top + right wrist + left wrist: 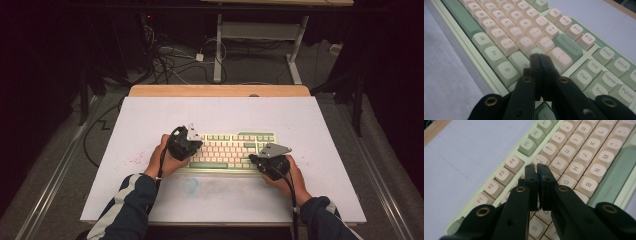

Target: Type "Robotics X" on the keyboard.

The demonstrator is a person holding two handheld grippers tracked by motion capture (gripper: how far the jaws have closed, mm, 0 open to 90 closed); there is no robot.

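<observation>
**Closed jaws over a crowded key field: where a press could miss**

On the left, the left gripper (189,141) sits over the left part of the keyboard (227,150), which lies flat near the middle of the table, a little toward the person. In the left gripper view its jaws stand together with only a thin slit between them and nothing held, their tips low over the keys near R and T (541,160). Judging from that, the joined tips are about as wide as one keycap, so a slightly off-centre descent could press two neighbours at once. A tilted hand could also drag a tip across a cap rather than push it straight down.

On the right, the right gripper (267,161) hovers over the keyboard's right end. Its jaws are fully together and empty, pointing at the area by the Enter key (560,57) and Shift. The risk I see here is similar: Backspace (567,46) lies just beside it, so a small drift could hit the wrong key. Trailing cables could tug either hand.

The keyboard rests on a white sheet (150,120) covering a wooden table (220,90); the sheet carries faint red specks (134,161) at left and a bluish smudge (191,184) near the front. Beyond it the room is dark, with loose cables (170,62) on the floor and the legs of another table (260,40).
</observation>
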